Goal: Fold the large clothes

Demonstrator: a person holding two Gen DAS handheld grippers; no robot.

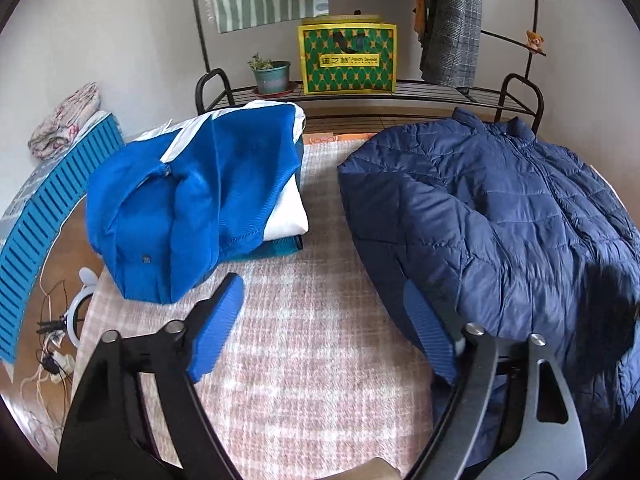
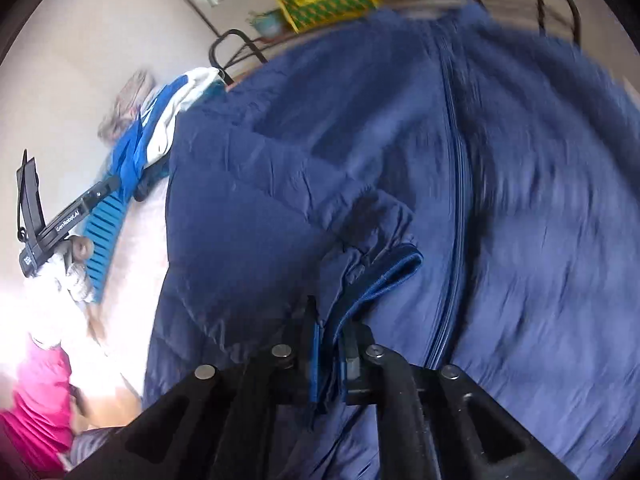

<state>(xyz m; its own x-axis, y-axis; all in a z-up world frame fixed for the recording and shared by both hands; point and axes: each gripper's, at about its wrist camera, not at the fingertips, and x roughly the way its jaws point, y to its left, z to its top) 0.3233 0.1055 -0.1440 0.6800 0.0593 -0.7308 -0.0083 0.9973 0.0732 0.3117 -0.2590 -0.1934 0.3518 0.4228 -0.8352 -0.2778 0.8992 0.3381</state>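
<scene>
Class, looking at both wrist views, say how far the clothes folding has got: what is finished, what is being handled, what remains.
Done: the blue and white garment lies folded on a stack at the left. In hand: the right gripper is shut on the cuff of the navy puffer jacket; the left gripper hangs open above the checked cloth, beside the jacket's edge. Left: the jacket still lies spread out, zipped, unfolded.

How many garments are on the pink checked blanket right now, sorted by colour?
Navy quilted puffer jacket, spread out: 1
Bright blue and white folded jacket: 1
Teal folded garment under the blue and white one: 1
Total: 3
</scene>
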